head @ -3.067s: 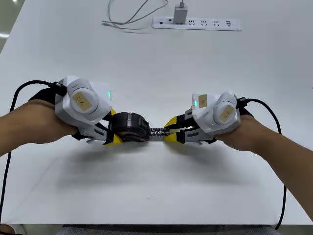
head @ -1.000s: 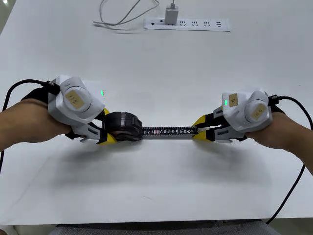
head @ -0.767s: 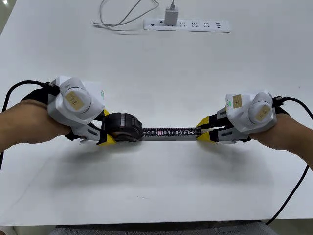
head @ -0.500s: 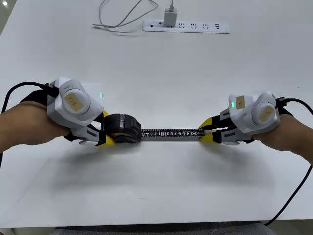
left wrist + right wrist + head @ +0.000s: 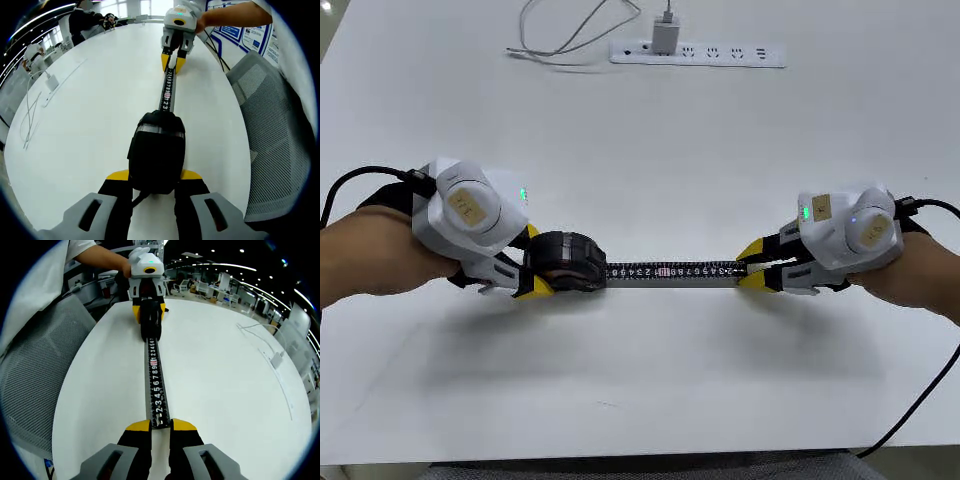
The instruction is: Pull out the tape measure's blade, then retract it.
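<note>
**Tape measure [image 5: 566,272] blade [image 5: 670,271] pulled out across the table [image 5: 640,380]**

At 9 o'clock the left gripper [image 5: 534,262] clamps the black case in its jaws. The blade runs to 3 o'clock, where the right gripper [image 5: 752,266] pinches its tip. Far off at 12 o'clock lies a power strip [image 5: 697,52].

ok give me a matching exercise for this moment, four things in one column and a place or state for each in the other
Things:
1. black round tape measure case
2. black numbered metal blade
3. white plastic power strip
4. grey mesh chair

Places or states:
a. pulled out, tip pinched in right gripper
b. beside the white table
c. clamped in left gripper
d. far side of the table, white charger plugged in

Pairs: 1-c, 2-a, 3-d, 4-b
</note>
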`<state>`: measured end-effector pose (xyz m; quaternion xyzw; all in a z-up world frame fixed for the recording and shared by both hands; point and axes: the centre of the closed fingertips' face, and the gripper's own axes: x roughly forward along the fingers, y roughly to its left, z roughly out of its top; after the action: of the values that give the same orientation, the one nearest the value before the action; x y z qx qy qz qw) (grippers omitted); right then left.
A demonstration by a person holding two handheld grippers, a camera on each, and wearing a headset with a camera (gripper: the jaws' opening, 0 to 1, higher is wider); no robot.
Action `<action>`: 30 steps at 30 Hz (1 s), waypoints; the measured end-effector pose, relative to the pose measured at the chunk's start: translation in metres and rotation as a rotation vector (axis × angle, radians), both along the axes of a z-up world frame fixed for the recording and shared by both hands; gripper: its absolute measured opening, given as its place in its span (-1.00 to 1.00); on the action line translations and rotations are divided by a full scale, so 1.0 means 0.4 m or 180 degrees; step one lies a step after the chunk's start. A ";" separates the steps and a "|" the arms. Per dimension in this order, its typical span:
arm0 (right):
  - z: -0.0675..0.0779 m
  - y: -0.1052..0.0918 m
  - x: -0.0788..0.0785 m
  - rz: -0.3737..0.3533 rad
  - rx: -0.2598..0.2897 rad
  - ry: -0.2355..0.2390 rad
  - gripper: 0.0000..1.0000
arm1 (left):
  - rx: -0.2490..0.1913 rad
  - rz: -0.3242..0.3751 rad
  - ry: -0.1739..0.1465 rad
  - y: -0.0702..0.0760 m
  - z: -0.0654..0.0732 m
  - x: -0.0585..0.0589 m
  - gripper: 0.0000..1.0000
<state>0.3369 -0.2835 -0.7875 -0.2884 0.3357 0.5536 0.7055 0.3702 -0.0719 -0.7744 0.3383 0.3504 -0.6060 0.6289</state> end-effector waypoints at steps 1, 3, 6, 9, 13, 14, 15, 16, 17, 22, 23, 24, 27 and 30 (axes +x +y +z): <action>0.001 -0.005 0.000 0.0001 -0.0014 -0.0011 -0.84 | -0.0001 0.0000 0.0001 0.000 0.000 0.000 -0.46; 0.002 -0.012 0.000 -0.0008 -0.0017 -0.0012 -0.84 | -0.0002 -0.0001 0.0003 0.000 0.000 0.000 -0.46; 0.000 -0.020 -0.001 -0.0007 -0.0040 -0.0010 -0.84 | -0.0002 -0.0002 0.0004 0.000 0.000 0.000 -0.46; -0.001 -0.030 -0.001 -0.0010 -0.0057 -0.0003 -0.84 | 0.0000 -0.0002 0.0004 0.000 0.000 0.000 -0.46; -0.001 -0.041 -0.003 -0.0004 -0.0086 -0.0010 -0.84 | 0.0000 -0.0002 0.0008 0.000 0.000 0.000 -0.46; -0.001 -0.046 -0.004 -0.0003 -0.0100 -0.0015 -0.84 | 0.0001 -0.0004 0.0008 -0.001 0.000 0.000 -0.46; -0.002 -0.049 -0.004 -0.0008 -0.0103 -0.0011 -0.84 | 0.0001 -0.0005 0.0007 -0.001 0.000 0.000 -0.46; -0.001 -0.052 -0.005 -0.0008 -0.0105 -0.0010 -0.84 | 0.0002 -0.0006 0.0008 -0.001 0.000 0.000 -0.46; -0.001 -0.055 -0.005 -0.0010 -0.0112 -0.0011 -0.84 | 0.0001 -0.0006 0.0007 -0.001 0.000 0.000 -0.46; 0.000 -0.067 -0.005 -0.0017 -0.0138 -0.0010 -0.84 | 0.0004 -0.0006 0.0006 0.000 0.000 0.001 -0.46; 0.000 -0.069 -0.006 -0.0017 -0.0141 -0.0008 -0.84 | 0.0004 -0.0007 0.0007 0.000 0.000 0.001 -0.46; 0.000 -0.072 -0.006 -0.0018 -0.0146 -0.0010 -0.84 | 0.0005 -0.0008 0.0006 0.000 0.000 0.001 -0.46; 0.001 -0.078 -0.007 -0.0018 -0.0161 -0.0012 -0.84 | 0.0007 -0.0011 0.0005 0.000 -0.001 0.001 -0.46; -0.001 -0.086 -0.008 -0.0031 -0.0173 -0.0006 -0.84 | 0.0007 -0.0014 0.0002 0.000 0.000 0.001 -0.46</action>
<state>0.3335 -0.3179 -0.7877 -0.3063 0.3513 0.5406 0.7004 0.3706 -0.0721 -0.7745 0.3396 0.3505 -0.6071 0.6271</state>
